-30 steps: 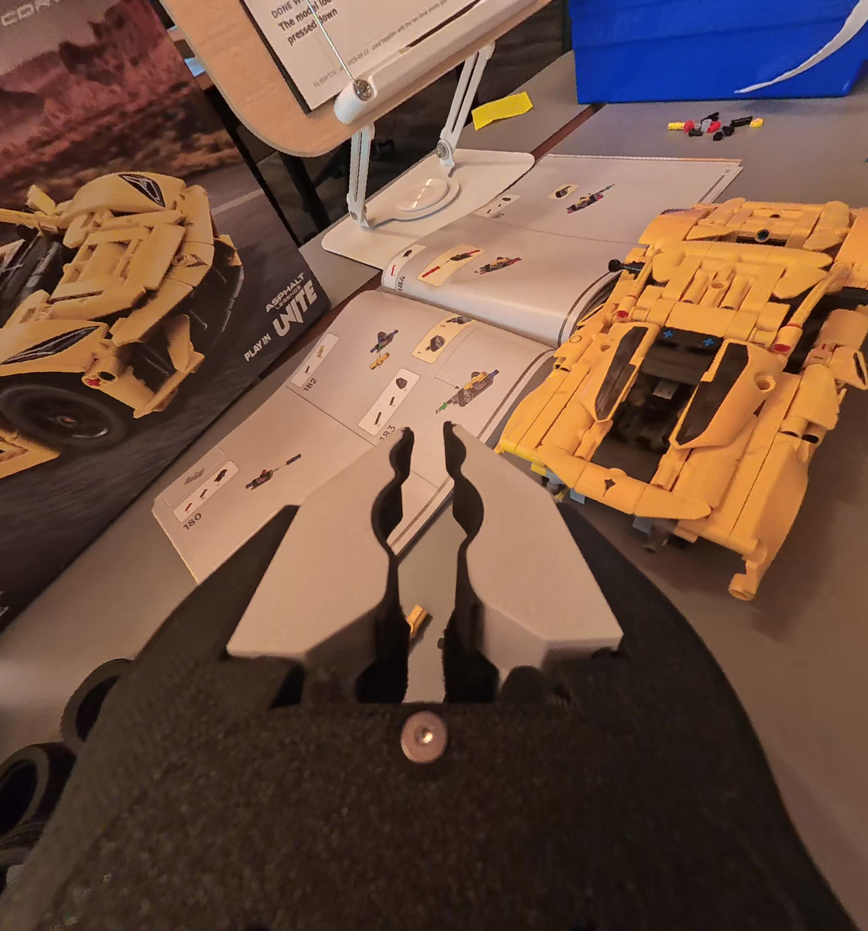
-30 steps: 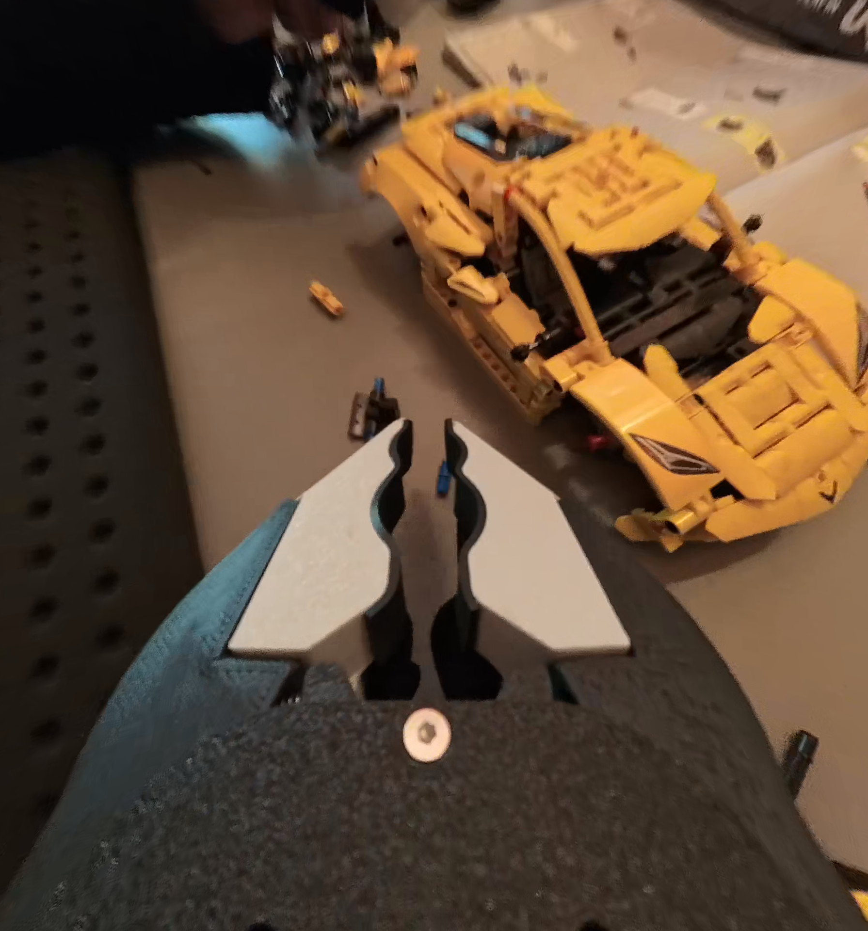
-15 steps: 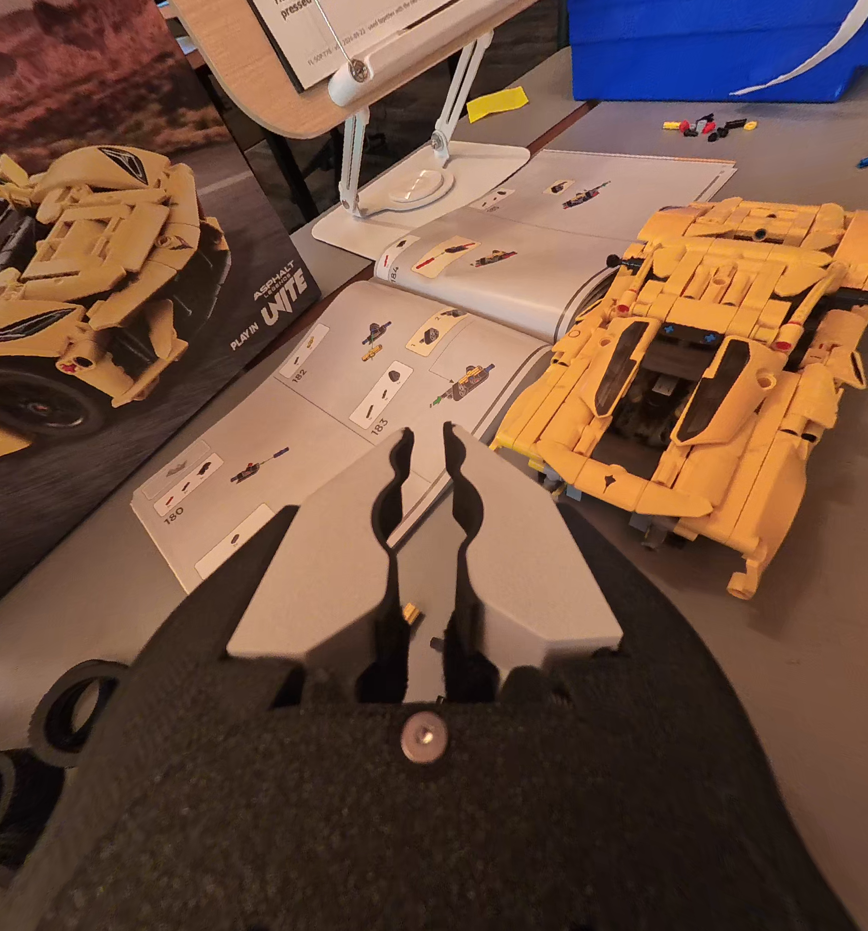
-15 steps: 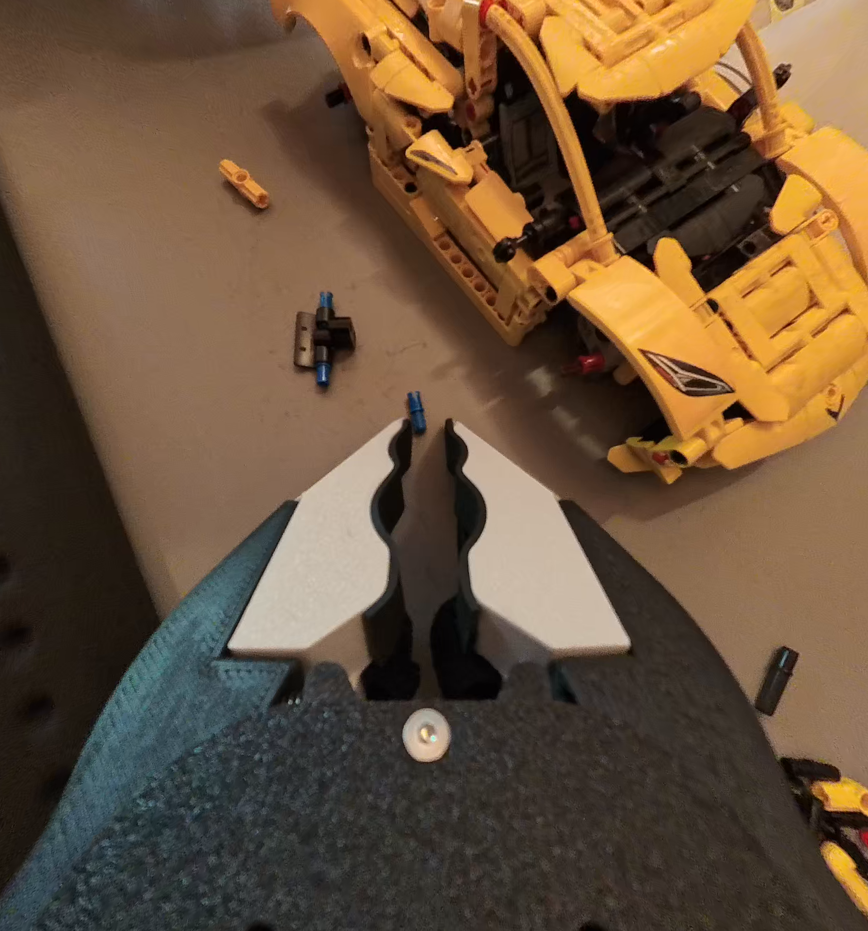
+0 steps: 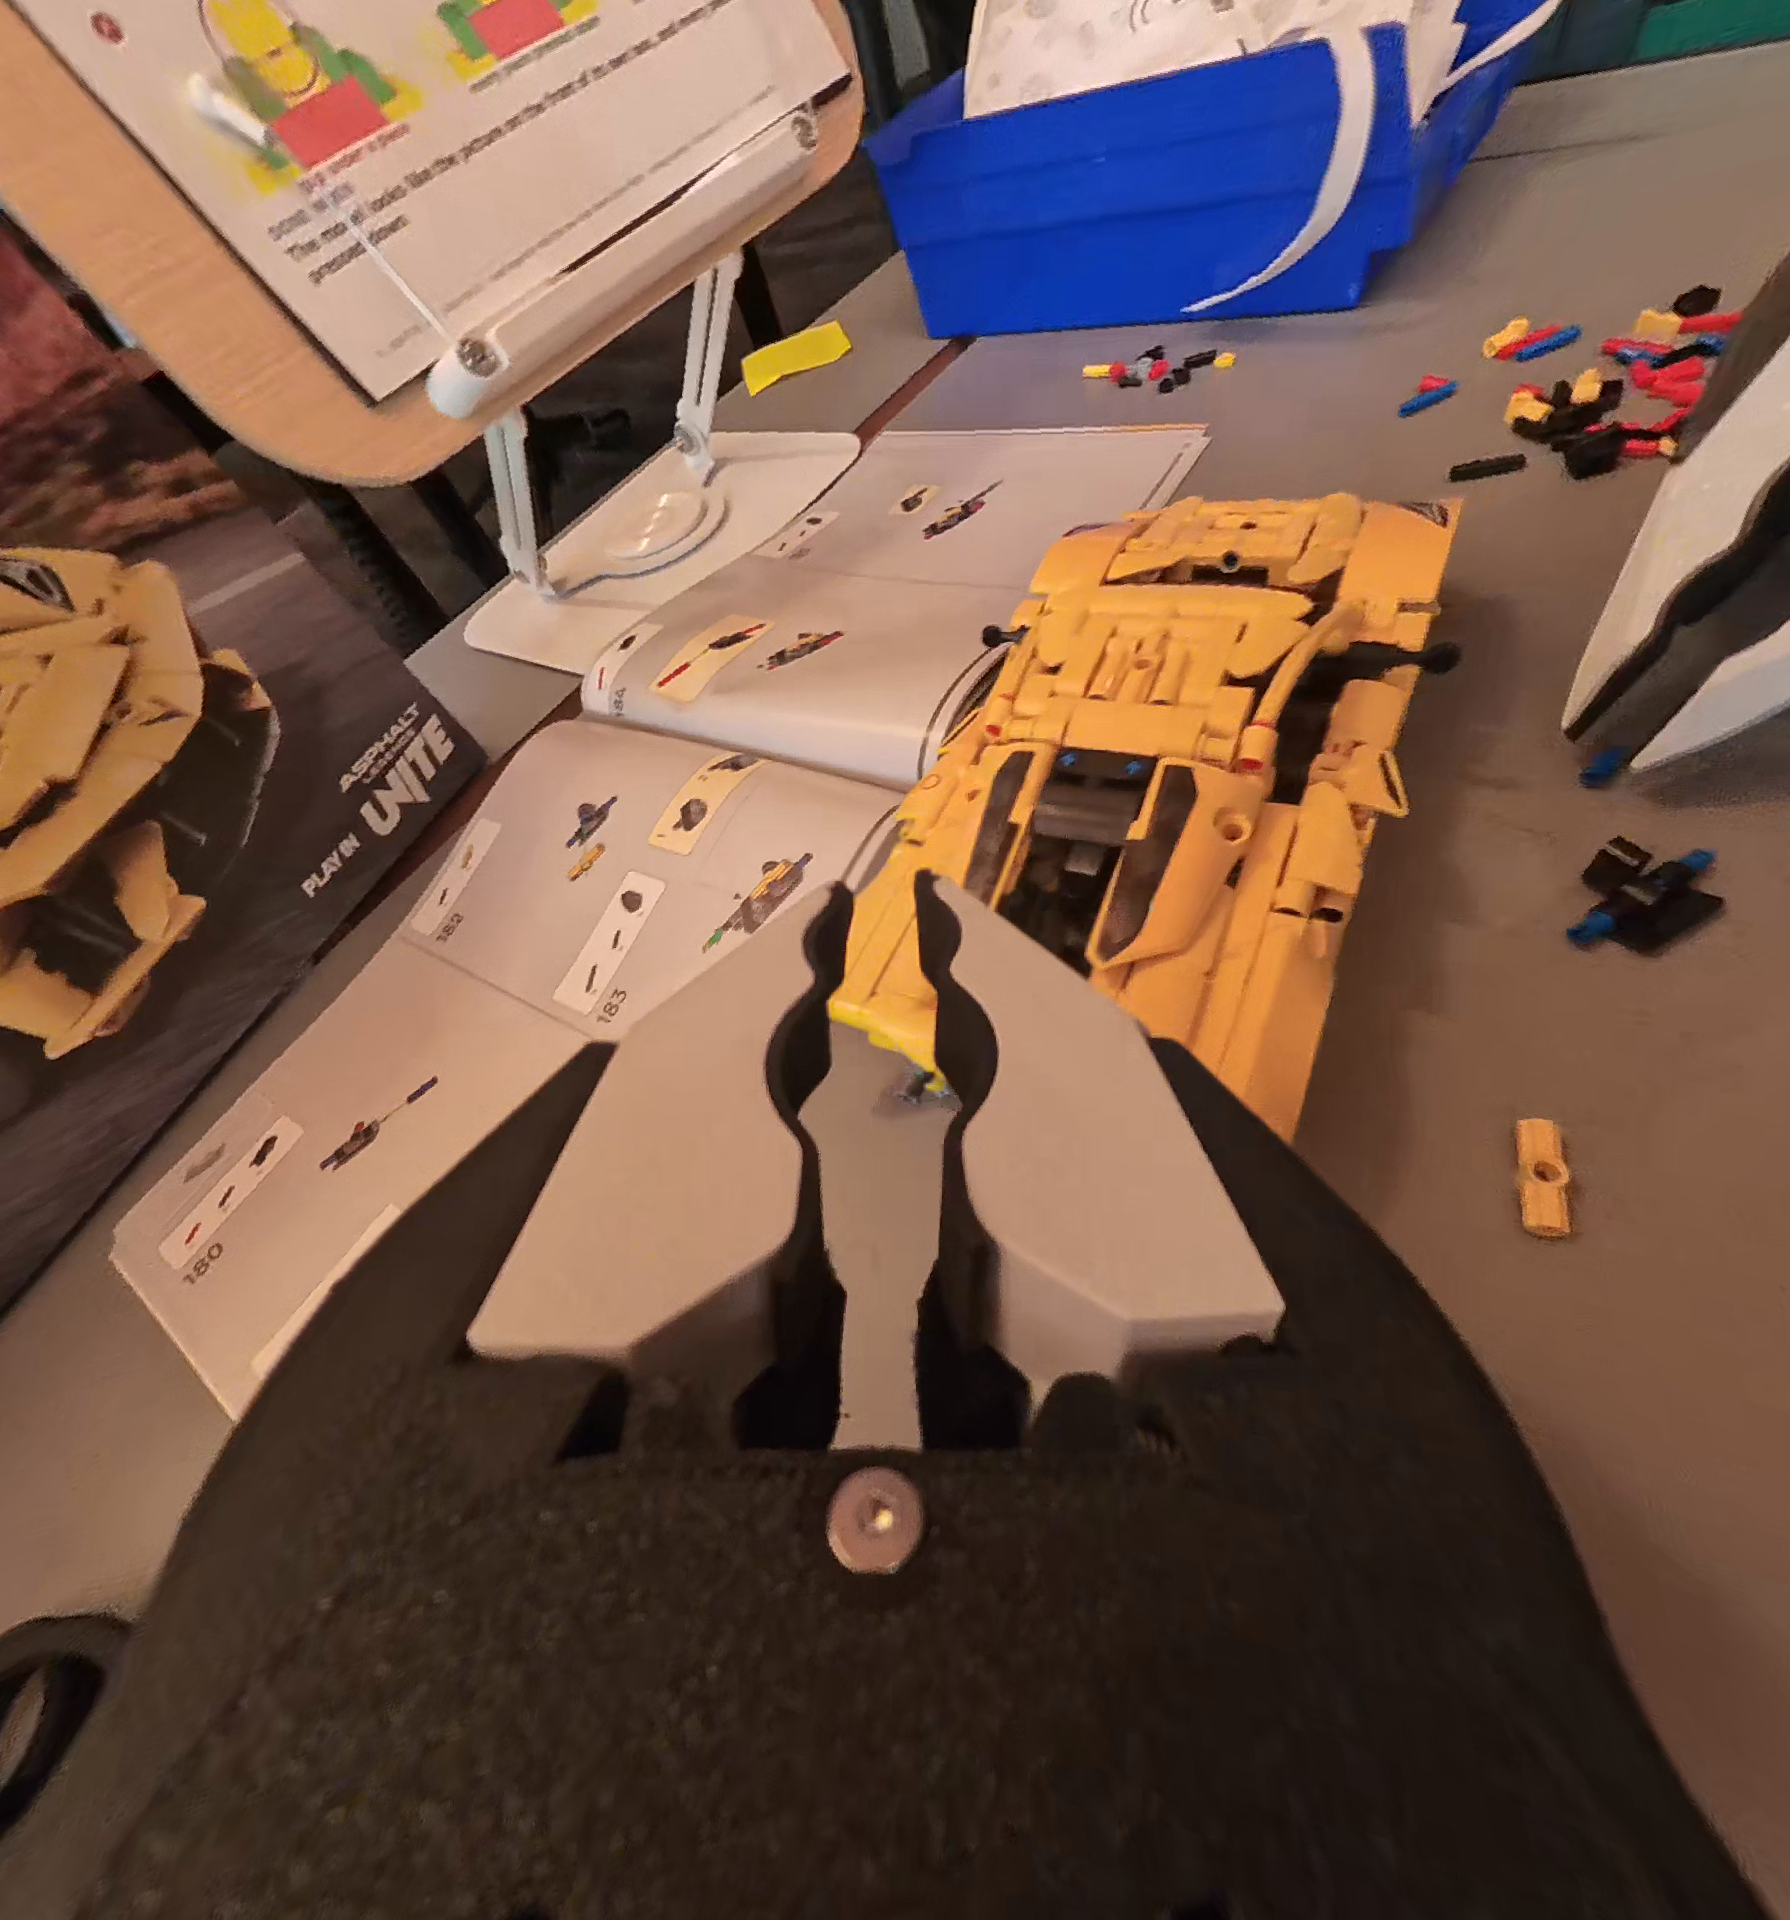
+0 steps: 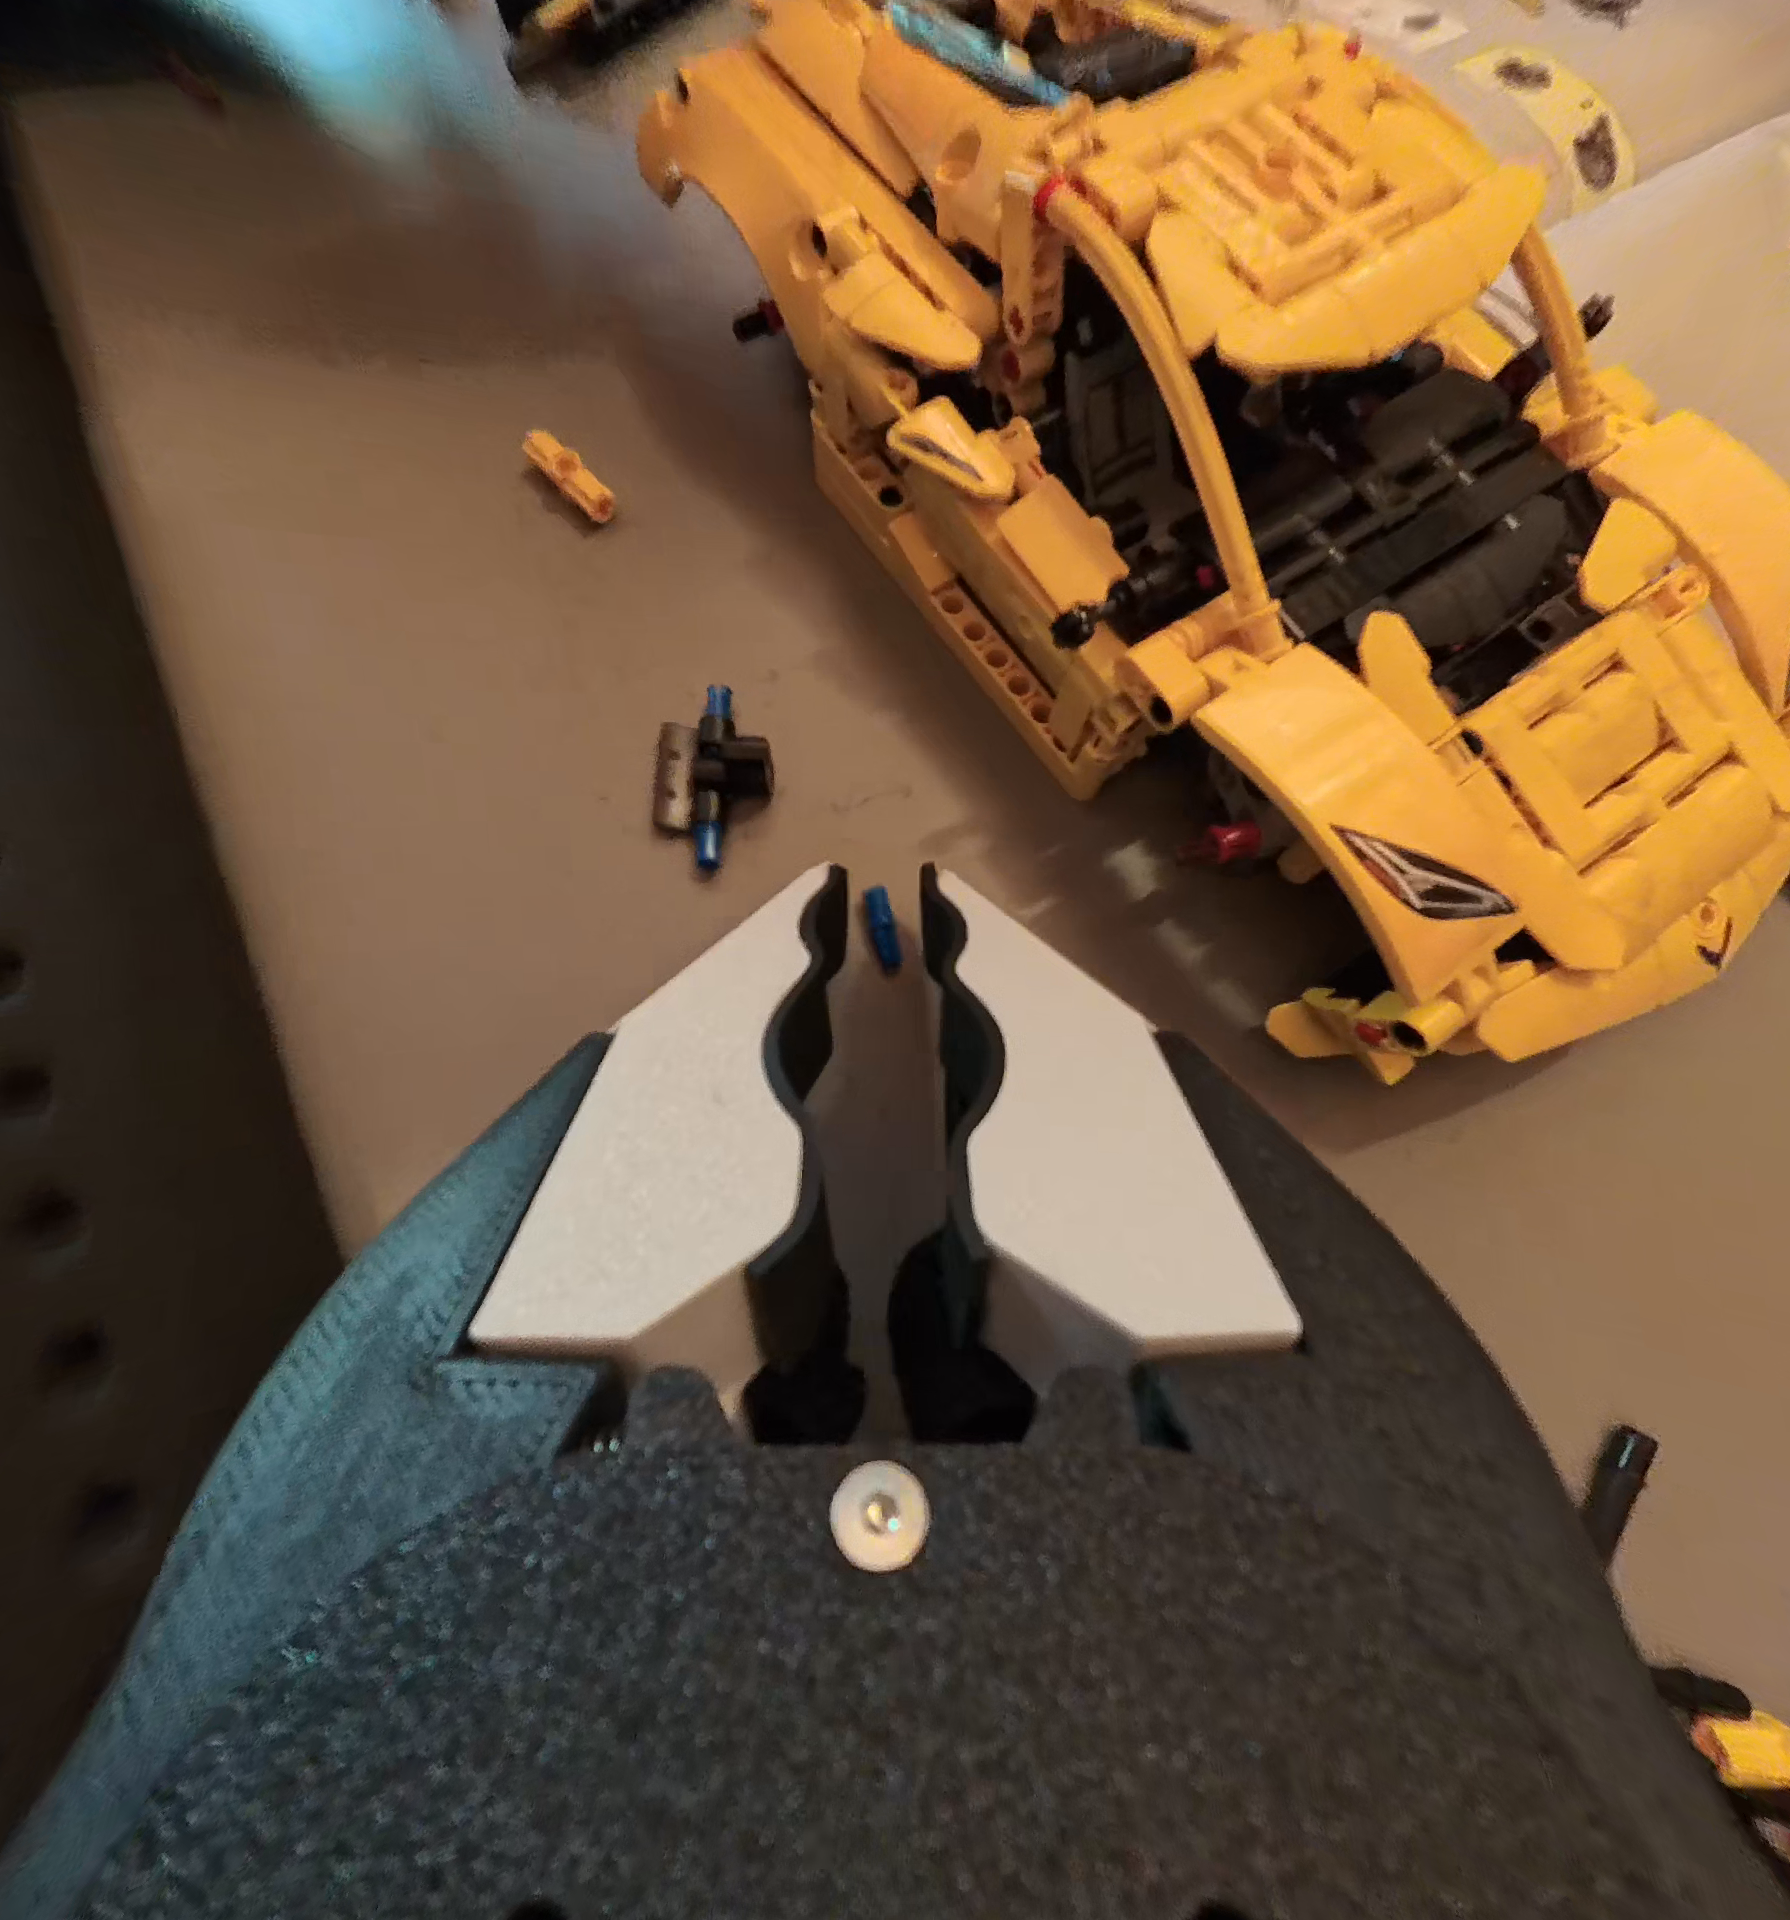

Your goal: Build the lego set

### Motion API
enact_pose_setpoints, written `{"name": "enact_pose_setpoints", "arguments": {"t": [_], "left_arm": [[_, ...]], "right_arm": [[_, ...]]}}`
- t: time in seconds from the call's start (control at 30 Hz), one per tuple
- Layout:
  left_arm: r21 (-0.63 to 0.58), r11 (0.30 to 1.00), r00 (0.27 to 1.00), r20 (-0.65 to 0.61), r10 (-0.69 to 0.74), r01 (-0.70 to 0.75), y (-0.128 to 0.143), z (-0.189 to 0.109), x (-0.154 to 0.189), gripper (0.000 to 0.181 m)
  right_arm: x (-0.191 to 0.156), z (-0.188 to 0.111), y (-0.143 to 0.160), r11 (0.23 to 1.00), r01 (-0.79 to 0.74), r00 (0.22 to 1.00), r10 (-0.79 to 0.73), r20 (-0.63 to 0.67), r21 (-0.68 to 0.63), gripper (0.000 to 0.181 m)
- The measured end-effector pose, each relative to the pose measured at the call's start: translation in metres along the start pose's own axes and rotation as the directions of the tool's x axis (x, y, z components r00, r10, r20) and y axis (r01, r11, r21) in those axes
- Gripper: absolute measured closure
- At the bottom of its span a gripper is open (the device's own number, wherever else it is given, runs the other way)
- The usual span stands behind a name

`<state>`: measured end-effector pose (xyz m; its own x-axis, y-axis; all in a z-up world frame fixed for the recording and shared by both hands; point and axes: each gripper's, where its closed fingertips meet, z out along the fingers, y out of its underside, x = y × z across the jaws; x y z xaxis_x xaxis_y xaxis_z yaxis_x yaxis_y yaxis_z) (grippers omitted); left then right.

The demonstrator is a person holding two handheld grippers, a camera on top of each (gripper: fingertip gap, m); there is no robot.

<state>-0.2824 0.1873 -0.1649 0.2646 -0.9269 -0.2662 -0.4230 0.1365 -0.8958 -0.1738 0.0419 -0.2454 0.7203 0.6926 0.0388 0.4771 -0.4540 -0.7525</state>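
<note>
grey table (image 5: 1649,1403) under yellow car (image 5: 1192,790)

Yellow car (image 6: 1317,540), part-built, wheels off, cabin open showing black insides, sits upright on grey table, its far left part on the open manual (image 5: 600,935). Blue pin (image 6: 880,927) lies flat near car's front corner. Black-grey subassembly (image 6: 712,774) with blue pins just left of it. Yellow connector (image 6: 569,488) farther back. Loose small parts (image 5: 1597,395) scattered far right.
</note>
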Motion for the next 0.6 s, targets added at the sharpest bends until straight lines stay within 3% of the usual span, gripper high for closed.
{"name": "enact_pose_setpoints", "arguments": {"t": [0.13, 0.37, 0.6], "left_arm": [[-0.015, 0.999, 0.999, 0.022, 0.038, -0.038, 0.000, 0.002, 0.003, 0.169], [-0.029, 0.999, 0.999, 0.027, -0.020, 0.021, 0.008, 0.003, -0.005, 0.169], [-0.046, 0.999, 0.999, 0.037, 0.011, -0.009, 0.011, 0.005, -0.004, 0.169]], "right_arm": [[-0.017, 0.001, -0.020, 0.996, -0.011, 0.997, 0.005, 0.075, 0.087, 0.168], [-0.013, 0.003, -0.014, 0.998, 0.023, 0.999, -0.025, 0.026, 0.063, 0.169], [-0.008, 0.004, -0.010, 0.999, 0.009, 1.000, -0.010, 0.021, 0.053, 0.170]]}}
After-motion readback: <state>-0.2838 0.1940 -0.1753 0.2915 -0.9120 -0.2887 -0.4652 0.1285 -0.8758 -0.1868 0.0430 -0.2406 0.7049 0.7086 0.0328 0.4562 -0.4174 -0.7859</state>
